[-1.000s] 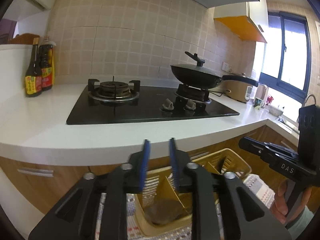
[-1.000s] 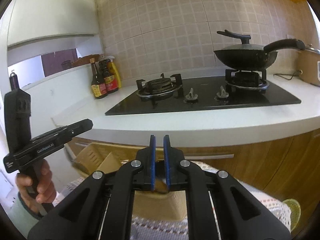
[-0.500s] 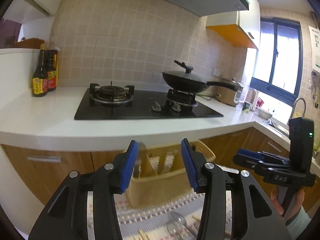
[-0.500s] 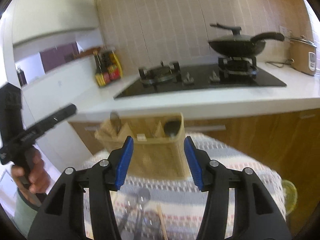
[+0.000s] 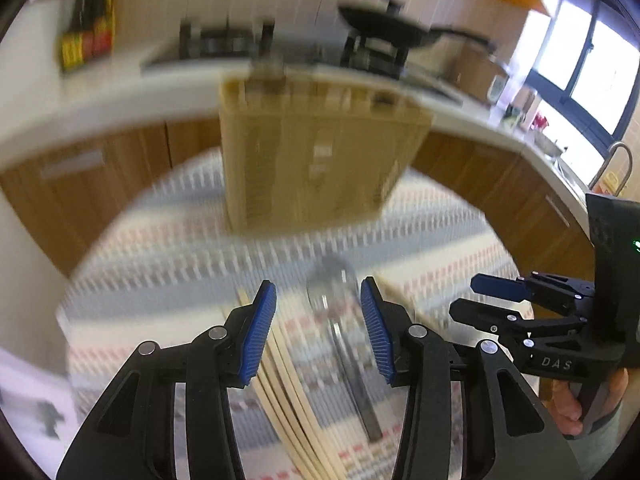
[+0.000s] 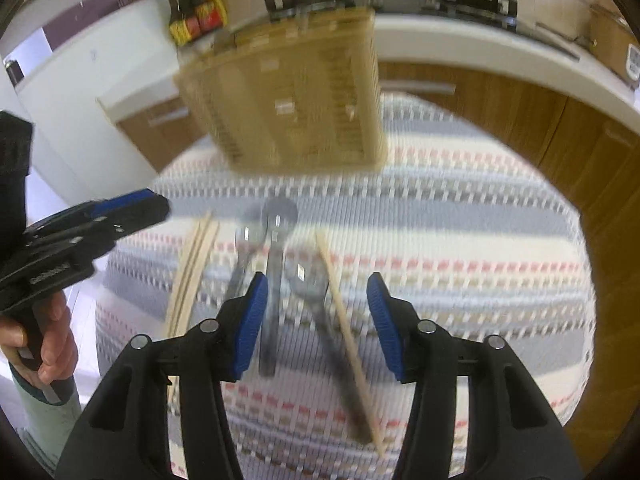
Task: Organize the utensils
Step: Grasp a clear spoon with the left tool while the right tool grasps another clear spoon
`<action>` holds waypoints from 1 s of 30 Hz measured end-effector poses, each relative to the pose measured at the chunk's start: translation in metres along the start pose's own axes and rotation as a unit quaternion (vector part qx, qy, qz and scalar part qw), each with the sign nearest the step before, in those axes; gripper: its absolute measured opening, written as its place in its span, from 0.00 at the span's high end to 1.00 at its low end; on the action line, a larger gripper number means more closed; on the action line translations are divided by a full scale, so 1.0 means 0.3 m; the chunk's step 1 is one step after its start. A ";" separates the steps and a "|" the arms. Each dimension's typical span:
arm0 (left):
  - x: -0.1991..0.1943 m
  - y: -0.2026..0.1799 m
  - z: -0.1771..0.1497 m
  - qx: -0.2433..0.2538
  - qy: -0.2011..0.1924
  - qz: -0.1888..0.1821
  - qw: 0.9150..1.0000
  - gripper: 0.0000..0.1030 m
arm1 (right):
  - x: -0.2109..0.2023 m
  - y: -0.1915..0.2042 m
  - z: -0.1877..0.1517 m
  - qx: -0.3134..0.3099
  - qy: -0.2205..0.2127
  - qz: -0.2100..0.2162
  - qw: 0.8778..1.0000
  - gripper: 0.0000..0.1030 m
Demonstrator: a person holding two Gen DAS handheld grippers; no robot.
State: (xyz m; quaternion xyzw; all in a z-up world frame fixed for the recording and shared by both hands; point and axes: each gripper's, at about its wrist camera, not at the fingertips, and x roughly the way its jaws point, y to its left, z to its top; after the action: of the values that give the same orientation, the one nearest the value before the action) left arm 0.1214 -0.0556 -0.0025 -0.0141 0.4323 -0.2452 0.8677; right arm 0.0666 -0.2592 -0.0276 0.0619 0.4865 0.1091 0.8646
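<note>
Both the left gripper (image 5: 318,312) and the right gripper (image 6: 316,308) have dropped from the stove toward the tabletop (image 6: 460,216), jaws now wide and empty over the spoons (image 6: 276,248) and chopsticks (image 5: 280,360) before the basket (image 6: 288,96), so picking can begin.

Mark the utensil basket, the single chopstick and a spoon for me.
utensil basket (image 6: 288,104), right wrist view, middle of its front wall.
single chopstick (image 6: 347,332), right wrist view, mid-length of the stick.
spoon (image 5: 331,284), left wrist view, on its blurred bowl.
</note>
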 end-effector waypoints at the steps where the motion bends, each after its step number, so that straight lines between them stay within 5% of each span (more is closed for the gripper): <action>1: 0.018 0.006 -0.011 -0.005 0.011 -0.004 1.000 0.60 | 0.011 0.006 -0.006 -0.003 0.009 -0.001 1.000 0.61; 6: 0.110 0.016 -0.069 -0.020 0.060 -0.031 0.998 0.64 | 0.063 0.006 -0.058 -0.012 0.040 0.000 0.999 0.67; 11: 0.168 -0.022 -0.087 -0.010 0.079 -0.017 0.997 0.66 | 0.096 0.009 -0.073 -0.025 0.055 0.005 0.998 0.79; 30: 0.317 -0.134 -0.028 0.038 0.112 0.054 0.992 0.72 | 0.219 0.062 0.007 -0.069 0.105 -0.056 0.990 0.80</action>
State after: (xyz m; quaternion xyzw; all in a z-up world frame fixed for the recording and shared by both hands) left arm 0.1465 -0.1311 -0.0689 0.0702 0.5168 -0.2142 0.8259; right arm 0.0991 -0.2249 -0.0771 -0.0370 0.5687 0.1000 0.8156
